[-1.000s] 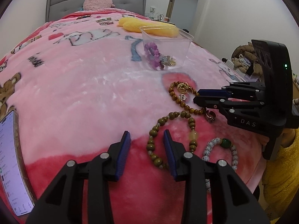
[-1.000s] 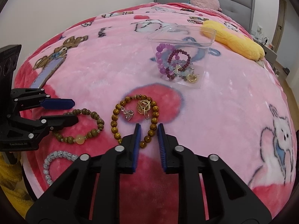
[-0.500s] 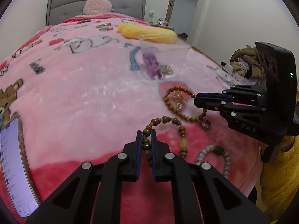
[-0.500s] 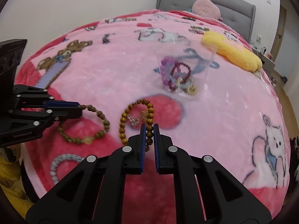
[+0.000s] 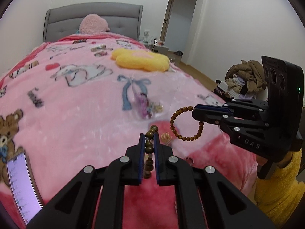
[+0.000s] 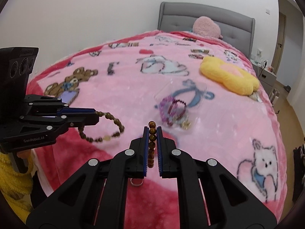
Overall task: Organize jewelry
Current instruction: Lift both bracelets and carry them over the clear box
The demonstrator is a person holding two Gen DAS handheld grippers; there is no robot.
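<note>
My left gripper (image 5: 148, 139) is shut on an olive-brown bead bracelet (image 5: 149, 148) and holds it above the pink blanket; it also shows in the right wrist view (image 6: 114, 123), hanging from the fingers. My right gripper (image 6: 152, 131) is shut on an amber bead bracelet (image 6: 152, 139); in the left wrist view it hangs as a ring (image 5: 185, 124) from the right gripper (image 5: 194, 112). A clear plastic box (image 6: 179, 103) with purple bracelets and gold pieces lies ahead on the bed, also in the left wrist view (image 5: 148, 103). A gold ornament (image 5: 166, 137) lies on the blanket.
A yellow flower cushion (image 5: 141, 60) lies beyond the box. A phone (image 5: 21, 185) lies at the left edge of the bed. A small ring (image 6: 136, 182) lies on the blanket under my right gripper. A pink pillow (image 6: 206, 27) rests by the grey headboard.
Both grippers have closed on their bracelets and lifted them off the blanket. The views have tilted up toward the headboard.
</note>
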